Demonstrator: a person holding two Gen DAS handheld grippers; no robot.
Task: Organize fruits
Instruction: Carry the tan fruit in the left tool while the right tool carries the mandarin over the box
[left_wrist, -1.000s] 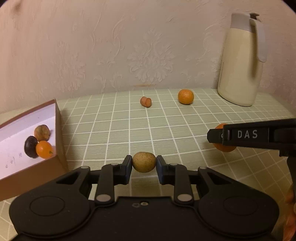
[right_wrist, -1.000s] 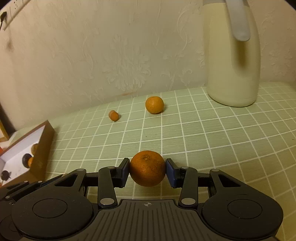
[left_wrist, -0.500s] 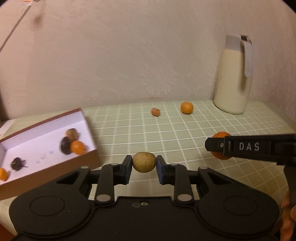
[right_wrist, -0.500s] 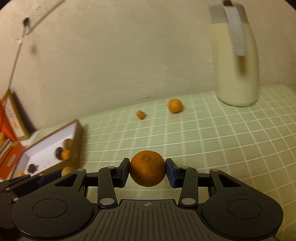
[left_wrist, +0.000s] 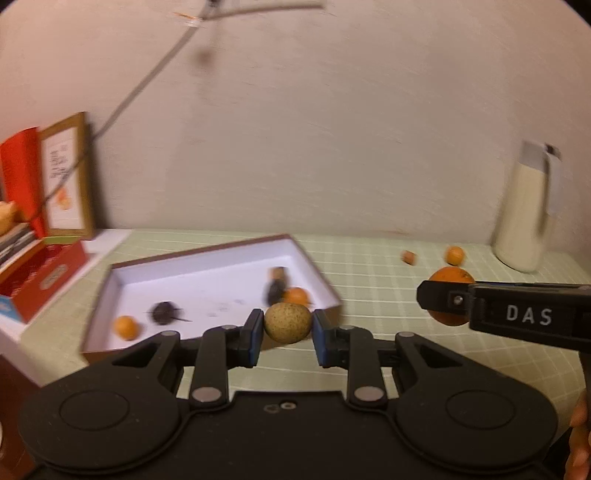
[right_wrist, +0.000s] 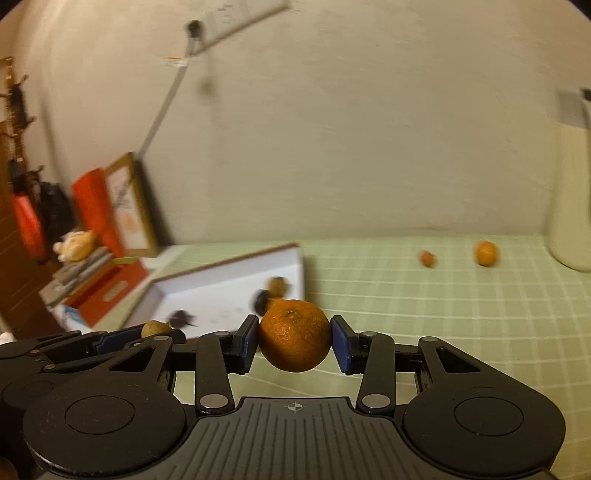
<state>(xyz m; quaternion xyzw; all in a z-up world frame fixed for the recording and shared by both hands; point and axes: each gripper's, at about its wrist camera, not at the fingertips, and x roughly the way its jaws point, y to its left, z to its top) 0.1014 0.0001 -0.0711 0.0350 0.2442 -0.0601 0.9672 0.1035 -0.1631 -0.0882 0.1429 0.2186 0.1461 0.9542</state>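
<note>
My left gripper (left_wrist: 287, 326) is shut on a small tan-brown round fruit (left_wrist: 287, 322), held in the air just in front of the near right corner of a shallow white-lined box (left_wrist: 207, 284). The box holds several small fruits: orange ones (left_wrist: 126, 326) and dark ones (left_wrist: 164, 313). My right gripper (right_wrist: 294, 341) is shut on a large orange (right_wrist: 294, 339), to the right of the box (right_wrist: 229, 291); that orange also shows in the left wrist view (left_wrist: 450, 280). Two more loose fruits, a small reddish one (right_wrist: 427, 258) and an orange (right_wrist: 485, 253), lie far back on the table.
A cream thermos jug (left_wrist: 526, 210) stands at the back right on the green checked tablecloth (right_wrist: 461, 314). Left of the box are a red box (left_wrist: 44, 277), a framed picture (left_wrist: 68, 177) and stacked items. A cable (left_wrist: 147, 77) hangs down the wall.
Both grippers have risen and swung left with their fruits still held. The box has come from the far left edge toward the centre of both views, and the jug has shifted right.
</note>
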